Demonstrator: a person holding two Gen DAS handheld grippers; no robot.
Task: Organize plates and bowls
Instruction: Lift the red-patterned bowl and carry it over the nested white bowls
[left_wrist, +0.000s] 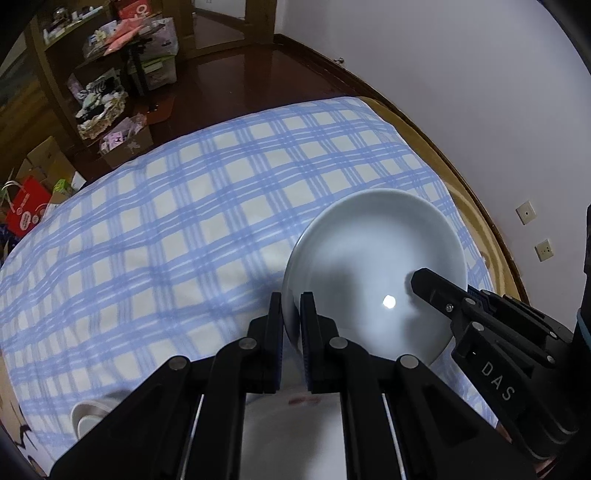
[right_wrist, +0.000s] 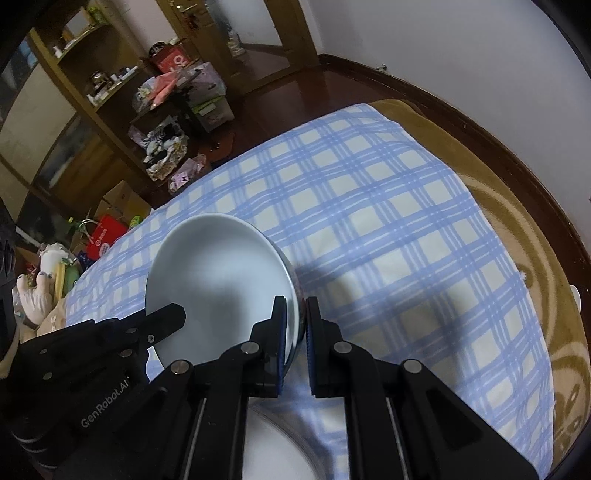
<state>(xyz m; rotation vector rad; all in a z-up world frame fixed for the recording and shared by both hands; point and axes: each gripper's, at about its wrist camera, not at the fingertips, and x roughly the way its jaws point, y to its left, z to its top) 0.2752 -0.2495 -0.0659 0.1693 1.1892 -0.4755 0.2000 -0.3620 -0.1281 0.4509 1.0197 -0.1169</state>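
**Both grippers clamped on one pale bowl above the checked cloth**

A blue-and-white checked cloth (left_wrist: 177, 229) covers the work surface, with a tan blanket (right_wrist: 524, 206) showing beyond its far and right edges. Past the cloth lies dark wooden floor, a wooden shelf unit (right_wrist: 74, 110) crowded with small items, and cardboard boxes and a red bag (right_wrist: 105, 230) on the floor.

The pale bowl (left_wrist: 369, 251) sits tilted over the cloth, its open side facing the cameras, a bright spot of light reflected inside. The left gripper (left_wrist: 291, 325) is closed on the bowl's left rim, one finger inside and one outside. The right gripper (right_wrist: 295, 328) is pinched on the opposite rim in the same way. Each gripper shows in the other's view, reaching onto the bowl from the side.

Below the bowl, at the near edge, lies a white plate (right_wrist: 273, 443), partly hidden by the fingers. Left of it in the left wrist view stands a small white cup (left_wrist: 86, 417), blurred.
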